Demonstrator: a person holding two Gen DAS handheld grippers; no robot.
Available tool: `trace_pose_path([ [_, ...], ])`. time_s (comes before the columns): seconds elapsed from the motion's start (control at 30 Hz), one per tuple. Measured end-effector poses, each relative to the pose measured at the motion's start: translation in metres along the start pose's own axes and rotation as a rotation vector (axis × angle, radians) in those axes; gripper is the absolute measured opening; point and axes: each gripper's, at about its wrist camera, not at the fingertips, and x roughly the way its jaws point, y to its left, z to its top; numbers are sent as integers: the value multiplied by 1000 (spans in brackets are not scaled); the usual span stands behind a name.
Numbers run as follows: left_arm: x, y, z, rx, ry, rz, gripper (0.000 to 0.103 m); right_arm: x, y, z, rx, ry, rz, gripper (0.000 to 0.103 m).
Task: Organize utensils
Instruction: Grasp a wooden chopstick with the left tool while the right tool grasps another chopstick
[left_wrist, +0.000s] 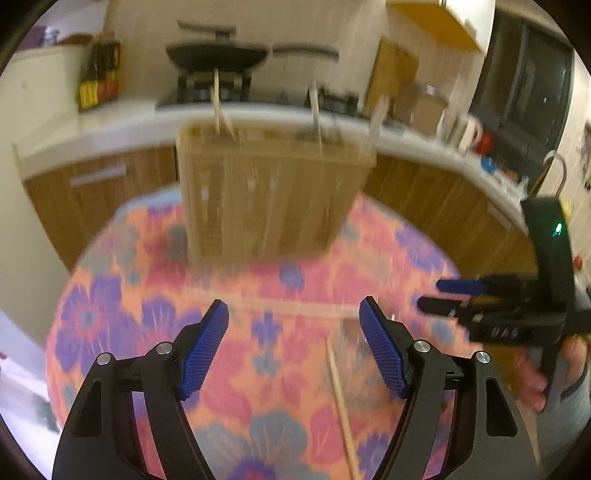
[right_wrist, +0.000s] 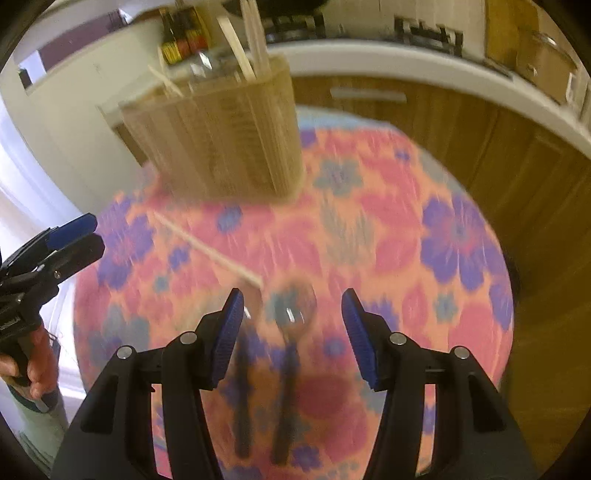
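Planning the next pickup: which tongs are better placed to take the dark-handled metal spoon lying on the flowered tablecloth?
Right. The right tongs stand open directly over the dark-handled metal spoon, its bowl between the tips. The left tongs, also open, face a wooden chopstick instead.

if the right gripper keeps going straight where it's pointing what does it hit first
Most likely the spoon lying on the flowered tablecloth: its bowl sits between the open fingers of the right gripper, just ahead. The picture is blurred, so depth is uncertain.

Both wrist cameras look steeply down, close above the floral table (left_wrist: 110, 325), sharing the wooden holder (left_wrist: 273, 199).
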Motion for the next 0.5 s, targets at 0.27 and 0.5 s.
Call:
trace_pose_path([
  [0.27,37,-9,-45,20,215,-37,65,15,-5,-29,10,84,-7,40],
  [0.5,51,-27,-53,87,266,5,53,21,3,-25,-18,119,-11,36],
])
